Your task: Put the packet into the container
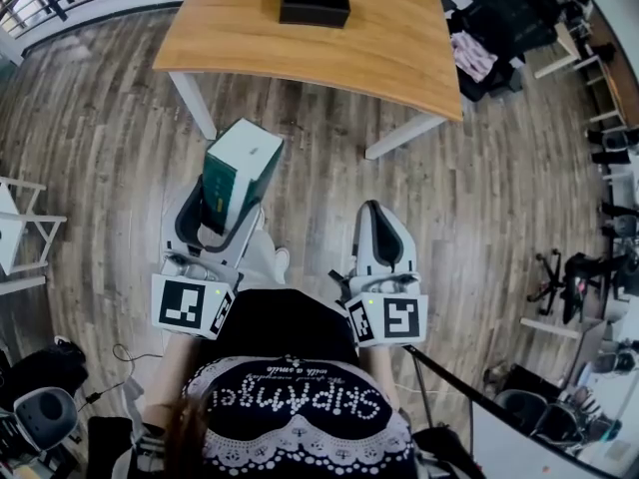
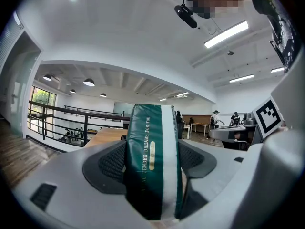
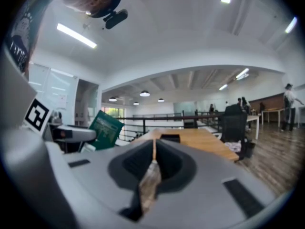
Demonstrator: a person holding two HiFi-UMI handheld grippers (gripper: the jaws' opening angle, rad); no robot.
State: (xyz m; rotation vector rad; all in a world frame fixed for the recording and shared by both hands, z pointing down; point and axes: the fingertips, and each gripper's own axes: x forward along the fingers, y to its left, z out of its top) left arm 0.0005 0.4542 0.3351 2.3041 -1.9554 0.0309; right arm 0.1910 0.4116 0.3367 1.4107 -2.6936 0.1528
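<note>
Packet [image 1: 240, 163], green with a white face, sits pinched between the jaws of my left gripper [image 1: 230, 213]. Its narrow green-and-white edge stands upright between the two dark pads [image 2: 112, 163], and its upper part sticks out past them. I hold it in the air over the wooden floor [image 1: 120, 158], well short of the wooden table [image 1: 399, 38] on which the black container [image 1: 315, 3] rests, while my right gripper [image 1: 377, 213] hangs beside the left one with its jaws pressed together and nothing between them.
</note>
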